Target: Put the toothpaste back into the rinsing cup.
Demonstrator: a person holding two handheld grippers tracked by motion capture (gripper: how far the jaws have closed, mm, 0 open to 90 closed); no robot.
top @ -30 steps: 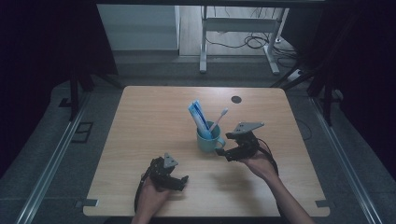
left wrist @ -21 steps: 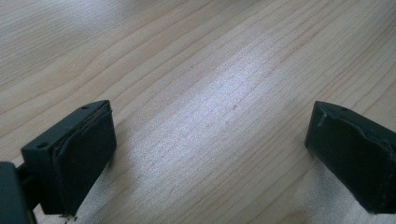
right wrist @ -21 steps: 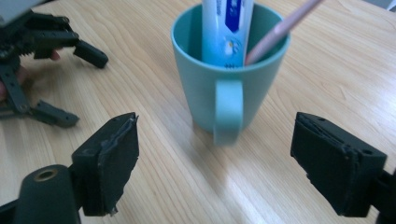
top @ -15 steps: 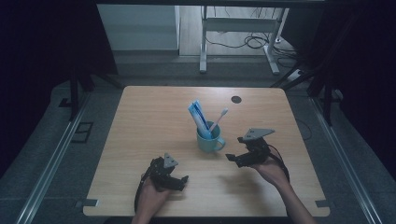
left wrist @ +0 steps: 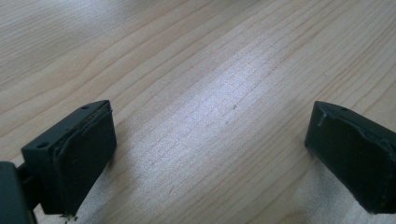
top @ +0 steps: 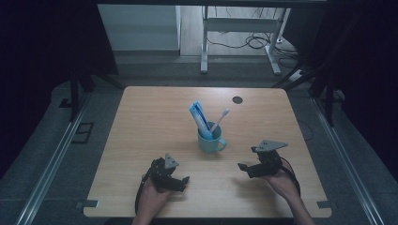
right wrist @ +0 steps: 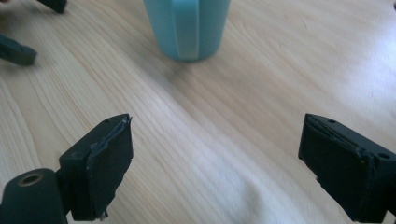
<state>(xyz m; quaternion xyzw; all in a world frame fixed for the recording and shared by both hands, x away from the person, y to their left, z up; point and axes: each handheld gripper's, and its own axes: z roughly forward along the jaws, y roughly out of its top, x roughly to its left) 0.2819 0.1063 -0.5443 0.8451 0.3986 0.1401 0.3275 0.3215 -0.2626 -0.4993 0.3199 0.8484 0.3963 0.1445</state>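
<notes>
Near the front edge of the pale wood-grain table [top: 141, 122], the left gripper [top: 180, 180] and right gripper [top: 244, 167] rest with jaws wide apart – empty; beyond them the teal ceramic mug [top: 210, 140] holds a toothbrush [top: 219, 119] – grey floor and cables behind

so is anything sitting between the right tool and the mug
Nothing visible. In the right gripper view, bare wooden table runs from the open right tool up to the blue mug, whose handle faces it. The high view shows the same empty gap.
</notes>
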